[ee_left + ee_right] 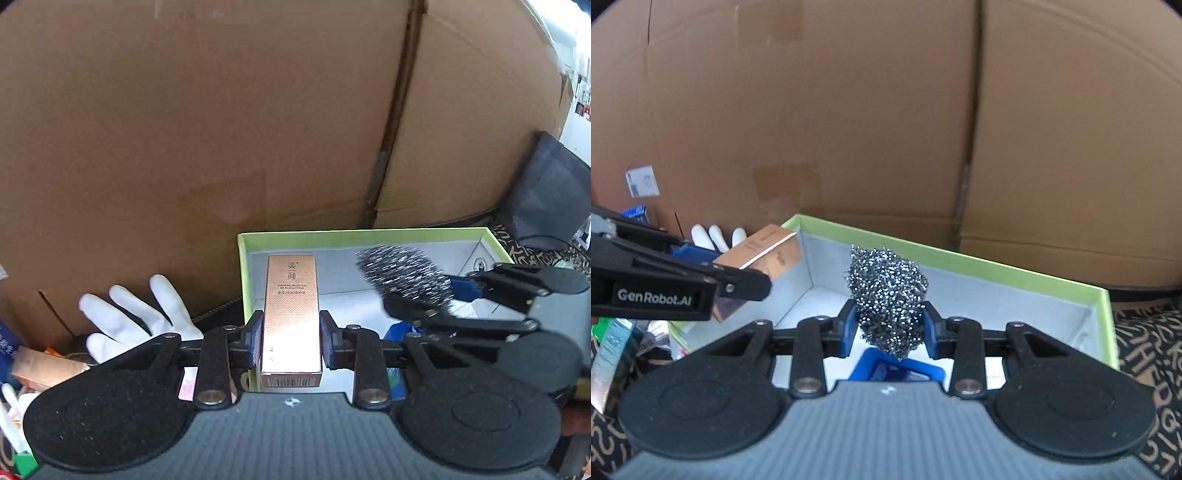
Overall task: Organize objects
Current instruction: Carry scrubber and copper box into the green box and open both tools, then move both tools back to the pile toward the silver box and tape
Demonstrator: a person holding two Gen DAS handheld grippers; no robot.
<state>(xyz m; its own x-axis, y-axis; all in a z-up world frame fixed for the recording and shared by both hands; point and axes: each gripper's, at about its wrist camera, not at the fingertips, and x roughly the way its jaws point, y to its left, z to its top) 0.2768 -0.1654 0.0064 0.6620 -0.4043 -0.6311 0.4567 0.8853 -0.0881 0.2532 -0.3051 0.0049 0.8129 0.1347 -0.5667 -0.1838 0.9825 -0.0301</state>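
Note:
My left gripper (291,341) is shut on a tall copper-pink lotion box (291,314), held above the left end of a green-rimmed tray with a grey inside (332,236). The same lotion box (764,254) and left gripper (735,284) show at the left of the right wrist view. My right gripper (890,332) is shut on a steel wool scourer (888,295), hovering over the tray (997,264). In the left wrist view the scourer (404,273) and right gripper (443,295) hang over the tray's right half. A blue object (897,369) lies in the tray under the scourer.
Large cardboard boxes (221,129) stand close behind the tray. A white glove (136,317) and small packages (44,369) lie to the left. A dark bag (546,192) sits at the right. A letter-patterned cloth (1145,350) covers the surface.

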